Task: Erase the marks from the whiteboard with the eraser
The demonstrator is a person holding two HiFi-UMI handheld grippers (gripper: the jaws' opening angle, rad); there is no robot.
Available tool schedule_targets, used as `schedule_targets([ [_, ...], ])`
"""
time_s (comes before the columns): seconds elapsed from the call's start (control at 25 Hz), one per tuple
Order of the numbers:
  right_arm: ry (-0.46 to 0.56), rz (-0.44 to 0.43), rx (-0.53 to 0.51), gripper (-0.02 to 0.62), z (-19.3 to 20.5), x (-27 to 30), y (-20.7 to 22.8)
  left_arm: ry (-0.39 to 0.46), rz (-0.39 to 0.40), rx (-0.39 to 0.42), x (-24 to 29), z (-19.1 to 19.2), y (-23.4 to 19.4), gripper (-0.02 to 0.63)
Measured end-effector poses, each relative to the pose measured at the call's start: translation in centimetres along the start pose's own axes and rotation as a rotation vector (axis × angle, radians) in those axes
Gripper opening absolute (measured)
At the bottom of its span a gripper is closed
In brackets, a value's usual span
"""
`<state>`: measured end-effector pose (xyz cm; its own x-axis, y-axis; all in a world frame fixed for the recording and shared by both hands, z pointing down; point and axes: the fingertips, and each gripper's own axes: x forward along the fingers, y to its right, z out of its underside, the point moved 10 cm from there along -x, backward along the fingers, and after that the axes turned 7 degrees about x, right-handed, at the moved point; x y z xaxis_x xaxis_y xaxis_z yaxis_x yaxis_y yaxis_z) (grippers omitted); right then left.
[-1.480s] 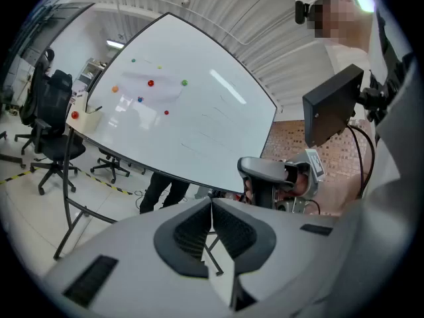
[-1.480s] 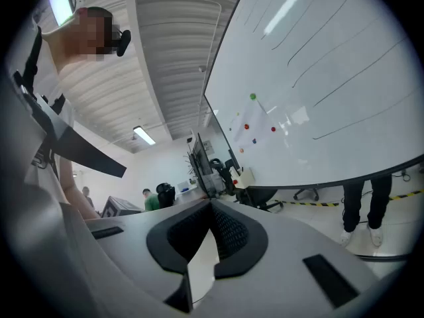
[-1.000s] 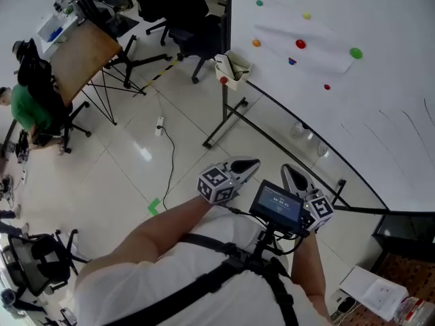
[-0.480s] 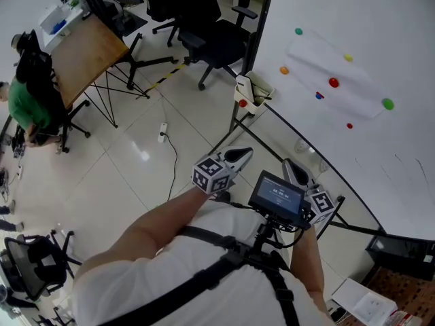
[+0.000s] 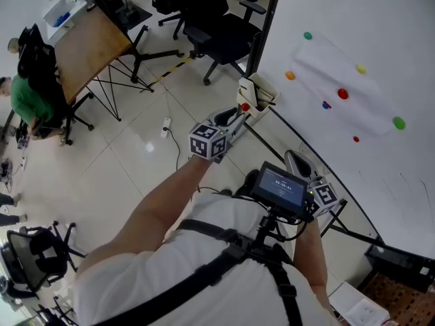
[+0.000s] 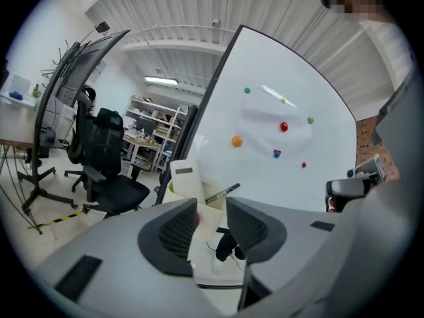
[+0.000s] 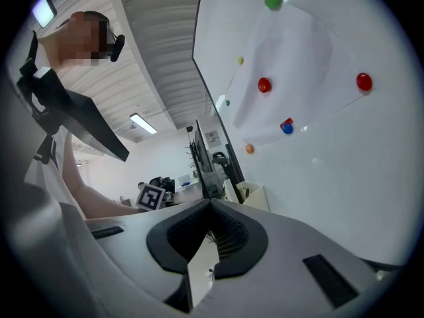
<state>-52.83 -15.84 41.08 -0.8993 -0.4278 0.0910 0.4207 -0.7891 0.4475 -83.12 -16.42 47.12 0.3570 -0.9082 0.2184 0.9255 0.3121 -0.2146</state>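
Head view first. The left gripper (image 5: 234,116) has gone from sitting next to the right one down by the body a second ago to reaching out into the middle of the frame. Its tips are now just short of the little white tray (image 5: 253,90) hanging at the whiteboard's (image 5: 380,26) lower left corner. The right gripper (image 5: 296,161) is pretty much where it was, lower centre-right, beside the small screen (image 5: 280,185) on the chest rig.

The board fills the upper right and sits a bit further right in frame than before. A sheet of paper (image 5: 329,70) is pinned to it by coloured magnets (image 5: 342,94). A few faint thin strokes (image 5: 402,176) show low on the right side of the board. A black office chair (image 5: 228,36) is up top and a seated person in green (image 5: 24,104) is at the far left.

In the left gripper view, the left gripper's (image 6: 211,209) jaws have just been opening. They stand a narrow way apart with nothing between the pads. Through the gap you see the tray, with a white block (image 6: 183,177) standing in it and a marker (image 6: 223,191) lying across. I honestly can't say whether that block is the eraser.

In the right gripper view, the right gripper's (image 7: 211,207) jaw tips meet and nothing is pinched in them. The board takes up the right side of the frame, and the tray shows small just above the jaws.
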Motion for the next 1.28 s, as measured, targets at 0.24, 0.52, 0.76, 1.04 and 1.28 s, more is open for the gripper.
schedule_targets([
  [0.24, -0.015, -0.041, -0.031, 0.015, -2.9, 1.8, 3.0, 0.0, -0.09, -0.009, 4.8, -2.8, -3.4, 0.286],
  [0.52, 0.004, -0.029, -0.01, 0.015, -4.3, 1.4, 7.6, -0.118, -0.097, 0.06, 9.6, -3.3, -3.4, 0.333],
  [0.76, -0.001, -0.039, 0.015, 0.015, -4.6, 1.5, 8.3, -0.162, -0.125, 0.352, 9.0, -3.6, 0.0, 0.334],
  [1.04, 0.006, -0.032, 0.036, 0.015, -3.8, 0.7, 9.4, -0.226, -0.054, 0.32, 10.2, -2.5, -0.1, 0.264],
  [1.28, 0.027, 0.009, 0.042, 0.015, -4.1, -0.5, 10.0, -0.199, -0.123, 0.35, 10.6, -2.0, 0.3, 0.272],
])
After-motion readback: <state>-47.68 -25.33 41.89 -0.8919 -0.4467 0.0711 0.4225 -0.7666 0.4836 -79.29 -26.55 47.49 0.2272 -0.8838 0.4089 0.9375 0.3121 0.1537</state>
